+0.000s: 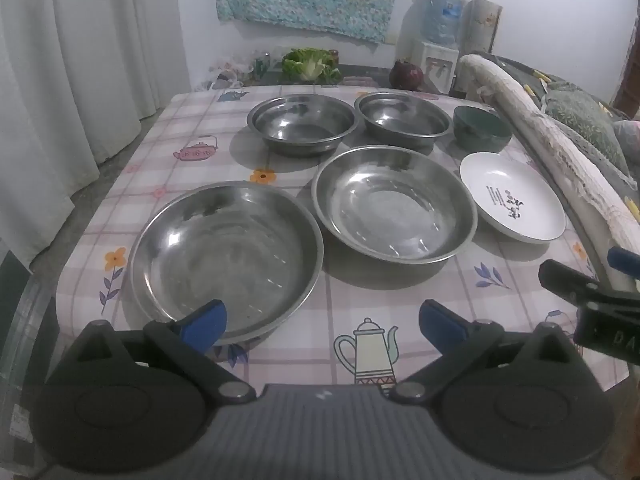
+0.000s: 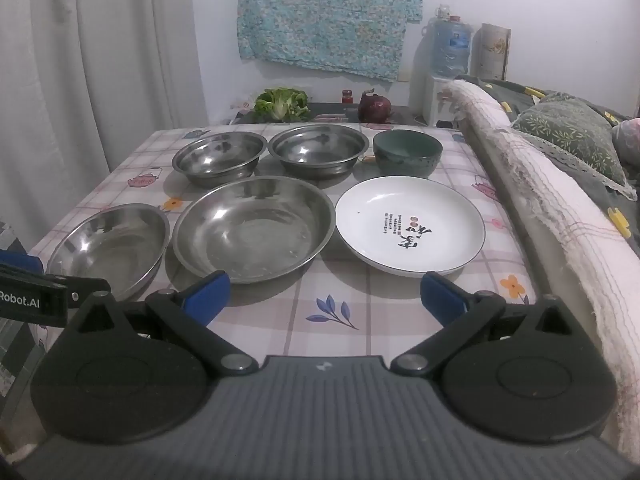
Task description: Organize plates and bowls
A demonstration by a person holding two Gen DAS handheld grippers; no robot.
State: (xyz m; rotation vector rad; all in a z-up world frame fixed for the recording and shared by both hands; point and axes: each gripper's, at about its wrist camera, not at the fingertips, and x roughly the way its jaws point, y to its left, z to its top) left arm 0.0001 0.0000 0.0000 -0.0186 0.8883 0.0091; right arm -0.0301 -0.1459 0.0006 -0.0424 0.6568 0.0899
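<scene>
Two grippers hang over the near edge of the table (image 2: 400, 320), both with their blue-tipped fingers spread wide apart and nothing between them. The left gripper (image 1: 322, 326) has one fingertip (image 1: 204, 326) over the near rim of the nearest steel dish (image 1: 226, 258); whether it touches cannot be told. The right gripper (image 2: 325, 300) is just short of the white plate (image 2: 410, 226), its fingers (image 2: 442, 298) above bare checked cloth.

Taking the white plate as the landmark: it lies flat at the right of the near row, holding nothing, only black writing printed on its face. Just left of it sits a wide steel dish (image 2: 254, 230), empty, and left of that again the nearest steel dish, also empty. Behind the plate stands a small green bowl (image 2: 408, 154), whose inside shows nothing. Left of the green bowl, in the back row, are two steel bowls (image 2: 318, 150) (image 2: 220, 156), side by side and both empty.

Beyond the plate, past the table's far end, lie a head of leafy greens (image 2: 282, 104) and a dark red round vegetable (image 2: 374, 108). Right of the plate runs a padded sofa arm (image 2: 540, 200).
</scene>
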